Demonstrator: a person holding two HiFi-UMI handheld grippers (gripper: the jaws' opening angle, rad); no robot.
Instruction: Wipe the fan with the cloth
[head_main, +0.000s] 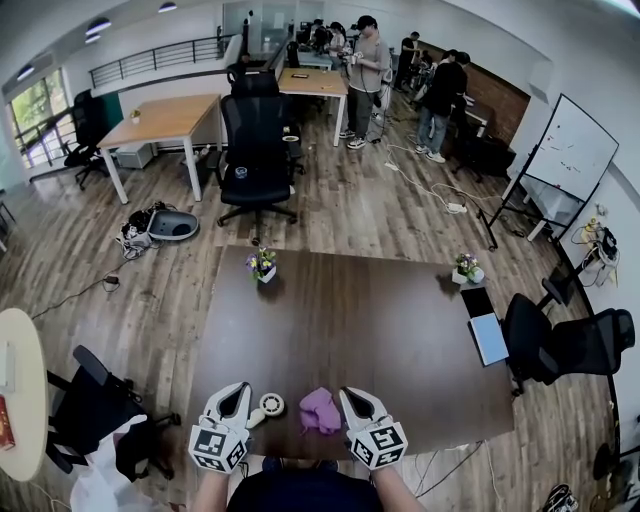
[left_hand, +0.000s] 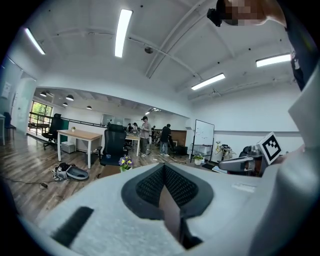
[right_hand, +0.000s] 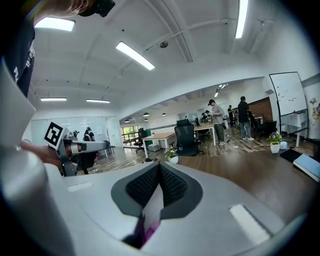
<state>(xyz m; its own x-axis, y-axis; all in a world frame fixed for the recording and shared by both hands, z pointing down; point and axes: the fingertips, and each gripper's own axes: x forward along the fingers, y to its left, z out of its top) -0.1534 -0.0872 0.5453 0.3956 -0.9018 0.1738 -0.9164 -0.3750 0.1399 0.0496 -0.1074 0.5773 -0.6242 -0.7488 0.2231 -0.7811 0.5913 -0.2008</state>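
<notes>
Grips the cloth in the right gripper, pads pressed together on a purple fold low in the seam. Shows most of the cloth bunched by the near edge of the table, just right of the fan. Shows the left gripper pinched shut too, with nothing between its pads in its own view. Places that left tip just beside the fan's short handle in the head view; cannot tell touching from apart. Reads, as a judgement, as the very start: cloth taken, fan not yet wiped and, by all signs, not yet held.

Risks losing the cloth first: pinched by a small fold only, so likely to slip out under a drag across the fan. Risks shoving the fan next: small, light by its look, sitting loose near the table edge, so liable to skid or drop off under a one-sided wipe without a steadying hold from the left. Needs the left jaws parted before any hold on the handle; closed as now, apt only to nudge it away. Risks also a clash of the two grippers, close together on either side of fan and cloth.
</notes>
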